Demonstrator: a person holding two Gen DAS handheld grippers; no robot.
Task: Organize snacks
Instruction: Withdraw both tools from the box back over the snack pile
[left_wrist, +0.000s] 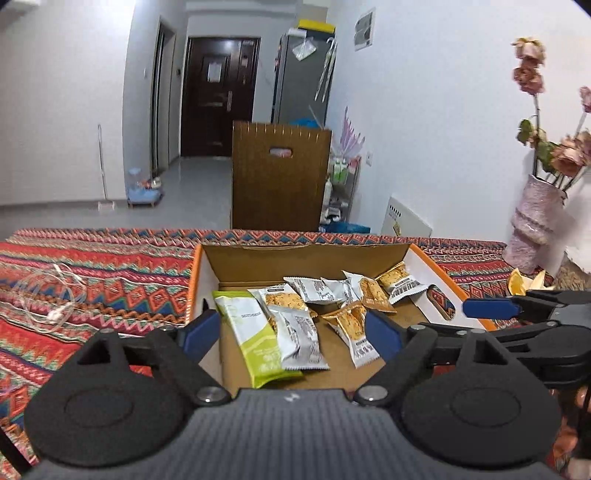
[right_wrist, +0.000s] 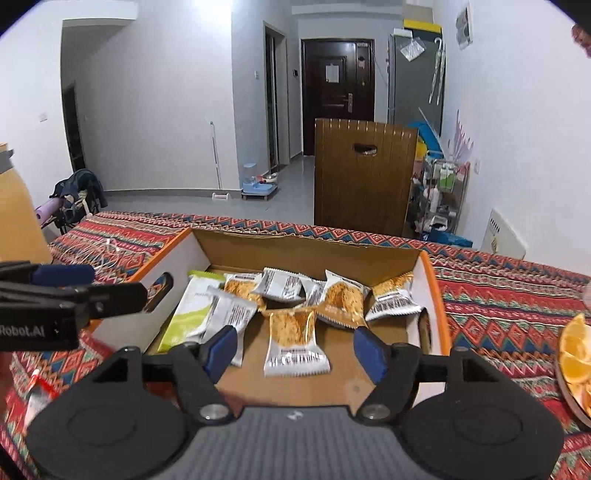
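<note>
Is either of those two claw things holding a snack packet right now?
No: the left gripper and right gripper both hang open over the cardboard box, with the snack packets lying loose inside.

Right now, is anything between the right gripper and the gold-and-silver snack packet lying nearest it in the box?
Nothing visible. The right gripper is open above the cardboard box, and the snack packet lies uncovered on the box floor between its fingers. The left gripper stays off to the side.
</note>
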